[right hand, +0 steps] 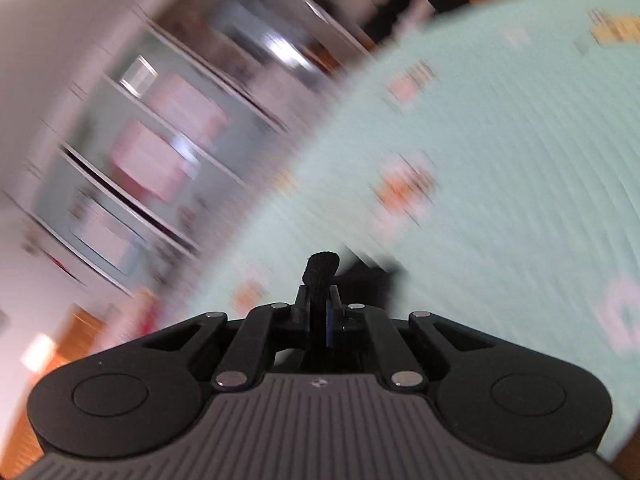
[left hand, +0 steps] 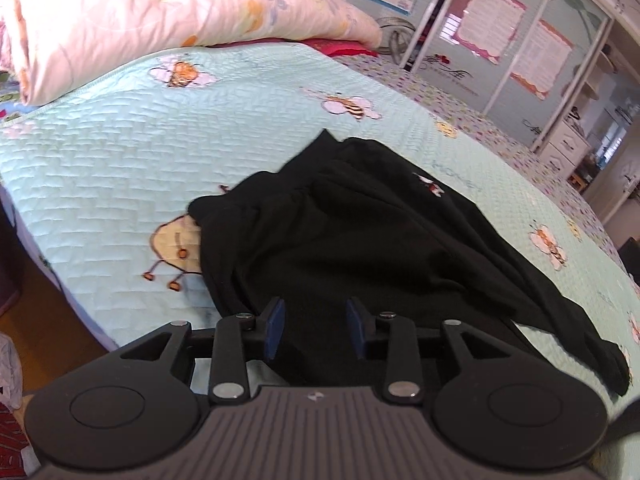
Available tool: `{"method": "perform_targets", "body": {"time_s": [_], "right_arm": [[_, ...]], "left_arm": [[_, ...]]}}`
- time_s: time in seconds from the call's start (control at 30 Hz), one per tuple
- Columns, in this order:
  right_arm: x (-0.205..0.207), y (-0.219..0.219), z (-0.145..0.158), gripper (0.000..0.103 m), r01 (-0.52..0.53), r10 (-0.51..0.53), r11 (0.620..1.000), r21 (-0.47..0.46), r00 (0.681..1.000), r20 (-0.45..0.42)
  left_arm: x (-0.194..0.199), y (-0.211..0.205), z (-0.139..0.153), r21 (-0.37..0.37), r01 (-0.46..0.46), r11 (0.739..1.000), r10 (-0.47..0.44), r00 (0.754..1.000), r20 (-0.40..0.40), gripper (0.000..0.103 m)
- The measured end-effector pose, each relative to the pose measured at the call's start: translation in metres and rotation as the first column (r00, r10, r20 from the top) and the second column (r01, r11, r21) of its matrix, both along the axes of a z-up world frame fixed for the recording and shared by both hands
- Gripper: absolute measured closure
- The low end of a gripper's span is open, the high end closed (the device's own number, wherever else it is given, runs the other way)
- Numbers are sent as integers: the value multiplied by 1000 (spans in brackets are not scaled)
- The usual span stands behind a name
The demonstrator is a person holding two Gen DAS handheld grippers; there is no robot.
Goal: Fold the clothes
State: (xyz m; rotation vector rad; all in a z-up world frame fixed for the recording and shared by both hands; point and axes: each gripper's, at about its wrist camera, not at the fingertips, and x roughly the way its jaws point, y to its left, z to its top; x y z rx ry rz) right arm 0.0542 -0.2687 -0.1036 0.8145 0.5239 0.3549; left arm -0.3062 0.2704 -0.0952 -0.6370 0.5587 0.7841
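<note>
A black garment [left hand: 360, 232] with a small red and white logo lies crumpled on the pale green bee-print quilt [left hand: 120, 152]. My left gripper [left hand: 316, 312] is open, its blue pads standing over the garment's near edge with black cloth between them. My right gripper [right hand: 320, 300] is shut on a fold of the black garment [right hand: 320, 270], which sticks up past the fingertips. The right wrist view is heavily motion-blurred, with the quilt [right hand: 500, 160] tilted behind it.
A folded floral duvet [left hand: 140, 12] lies at the back of the bed. Mirrored wardrobe doors [left hand: 500, 40] and white drawers [left hand: 564, 144] stand beyond the bed. The bed's near left edge drops to a wooden floor [left hand: 40, 312].
</note>
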Motion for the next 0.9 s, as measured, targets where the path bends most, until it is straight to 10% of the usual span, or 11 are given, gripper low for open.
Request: {"method": "perform_targets", "body": {"time_s": [0.1,0.27,0.4,0.5,0.6,0.73,0.9], "right_arm": [[-14,-24,6,97,78,-78,997,-5,996,40],[-28,-59,-84,97,119,-148,984,-135,962,-230],[-48,-71,-109,86,162,-174,985,-66,948,-265],[-53,-74,-89,60,242,-260,964,-109,944,-204],[-56,-68,-50,60,315,-333,925,-210,941,-55],[-44,-36,-19,58,156,-153,965,-211,988,32],[33,8,-38,57,1,-14,993,-117,993,-114]], "left_arm": [[7,-7,-5,-8,27,1000,-27,1000,3,65],[20,-14,-18,-37,68,997,-69,997,-18,65],[26,-18,-15,-26,92,995,-93,996,-15,65],[26,-20,-10,-10,97,995,-97,995,-7,64],[26,-22,-12,-13,96,995,-96,995,-9,62],[33,-26,-15,-19,115,993,-115,993,-24,62],[36,-32,-11,-4,137,991,-137,990,-37,61]]}}
